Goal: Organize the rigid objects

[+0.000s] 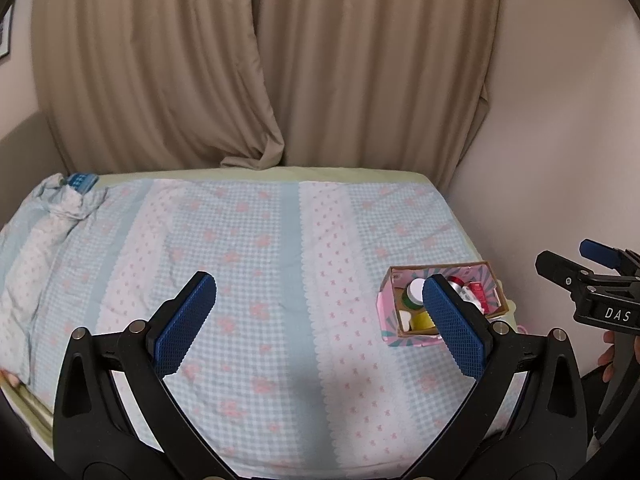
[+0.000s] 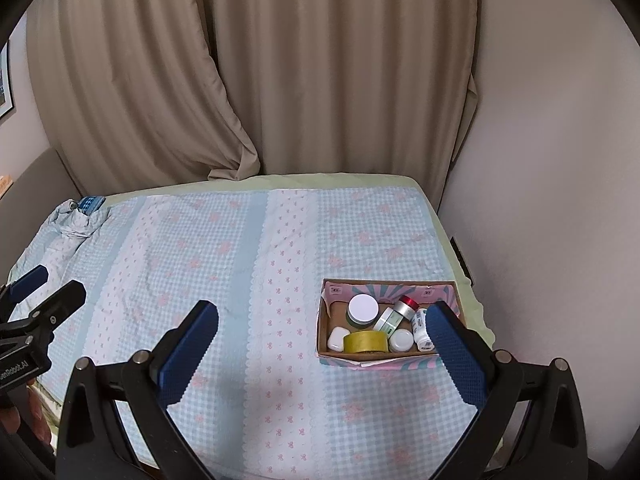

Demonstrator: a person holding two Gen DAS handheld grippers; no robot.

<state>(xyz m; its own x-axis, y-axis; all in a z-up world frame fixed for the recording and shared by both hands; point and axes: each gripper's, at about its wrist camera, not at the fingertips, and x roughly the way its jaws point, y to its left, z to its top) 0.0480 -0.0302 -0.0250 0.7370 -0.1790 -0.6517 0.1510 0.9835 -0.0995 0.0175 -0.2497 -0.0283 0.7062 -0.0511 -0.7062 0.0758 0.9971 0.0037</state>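
broadly, a bed under a blue-checked quilt with pink bows filled both views, with beige curtains hanging behind it and a pale wall to the right. near the bed's right edge sat an open cardboard box with pink printed sides, and every rigid item in sight lay inside it: a white-lidded green jar, a roll of yellow tape, a red-capped tube, a small white bottle, a small white jar and a little white case. the quilt around the box carried no loose item; only a bunched corner of fabric and a small blue packet lay at the far left.

the left gripper hung over the middle of the bed, its blue pads wide apart and holding nothing. the right gripper hovered just short of the box, also spread open and empty.

judging from this, the gathering step looked finished or nearly so. the next move probably called for either a check that nothing remained outside, or a reach to the distant blue packet, which would ask for a long stretch across soft, uneven bedding.
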